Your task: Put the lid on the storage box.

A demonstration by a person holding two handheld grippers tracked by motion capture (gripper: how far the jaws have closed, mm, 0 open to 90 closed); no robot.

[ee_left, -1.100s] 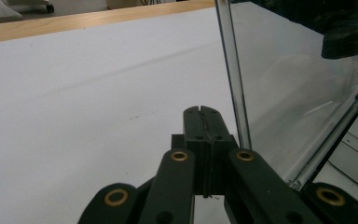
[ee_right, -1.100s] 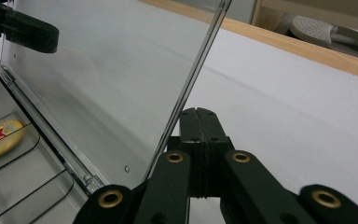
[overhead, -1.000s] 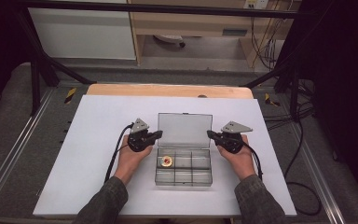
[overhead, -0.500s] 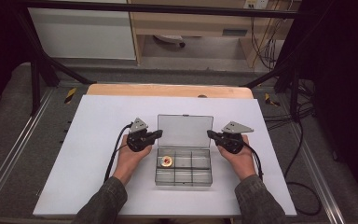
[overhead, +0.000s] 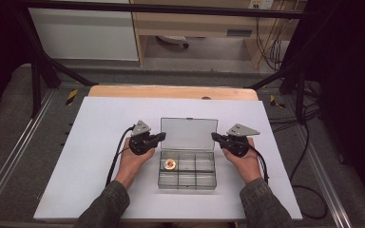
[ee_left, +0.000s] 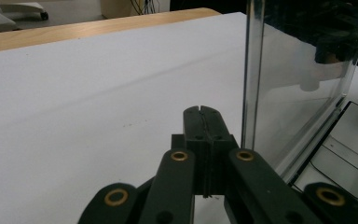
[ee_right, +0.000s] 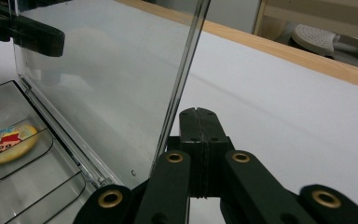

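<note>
Left gripper (overhead: 155, 138): jaws pressed together on nothing; we hold it at the left edge of the upright lid (overhead: 188, 134)
Right gripper (overhead: 218, 138): likewise closed and empty, at the lid's right edge
Change: none; both hands sit where they were a second ago
Box (overhead: 187, 176): mid-table, open; badge (overhead: 170, 164) in its back-left compartment
Meaning: we judge the work paused, lid open

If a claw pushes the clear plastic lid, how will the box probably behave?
The clear plastic compartment box looks thin and light, so it would probably slide on the smooth white table. Its upright lid likely swings at the hinge. The small round badge might shift.
</note>
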